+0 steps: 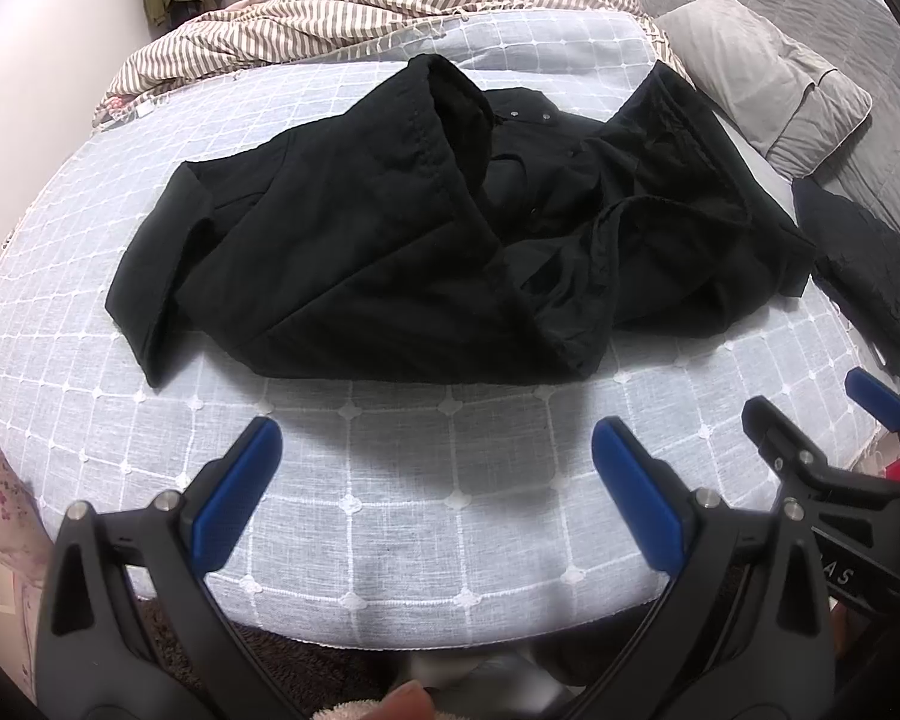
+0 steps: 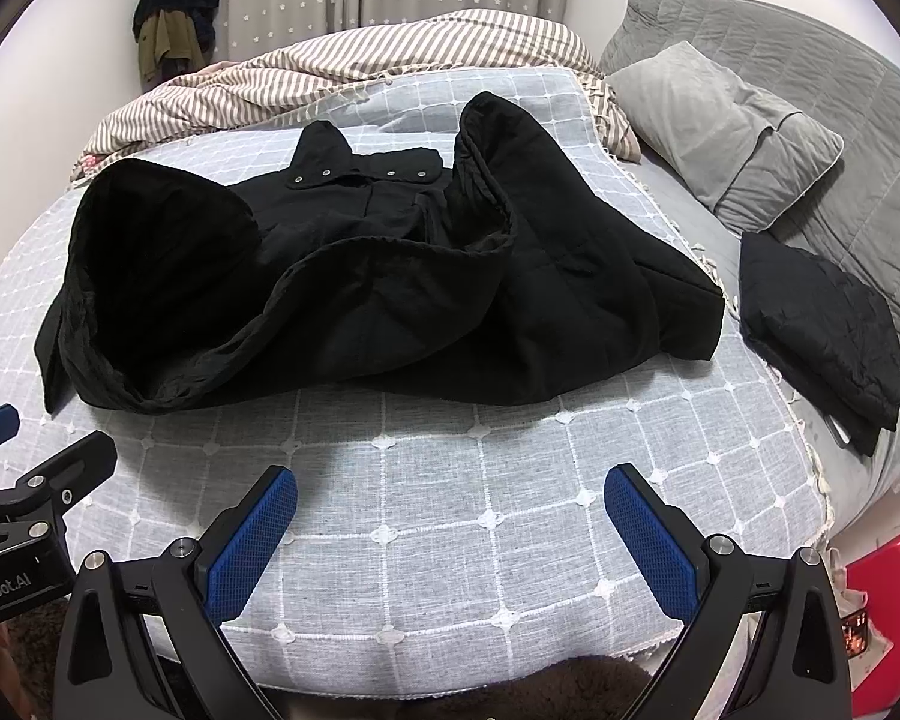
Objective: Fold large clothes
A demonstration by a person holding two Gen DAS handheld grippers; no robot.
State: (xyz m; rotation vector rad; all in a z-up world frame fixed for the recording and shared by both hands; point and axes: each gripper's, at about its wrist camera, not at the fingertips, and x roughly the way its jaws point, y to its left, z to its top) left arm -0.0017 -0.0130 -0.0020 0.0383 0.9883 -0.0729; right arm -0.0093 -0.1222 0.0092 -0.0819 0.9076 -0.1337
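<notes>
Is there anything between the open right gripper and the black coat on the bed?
Nothing but bare checked bedspread. In the right wrist view, the right gripper, jaws open, faces the black coat across an uncovered stretch; the left wrist view shows the same.

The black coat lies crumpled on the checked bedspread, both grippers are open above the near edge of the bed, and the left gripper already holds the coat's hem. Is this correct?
Not quite. The left gripper holds nothing: the left wrist view shows its jaws spread apart over bare bedspread, short of the black coat. The rest is right: the coat lies crumpled, and the right gripper is open too.
</notes>
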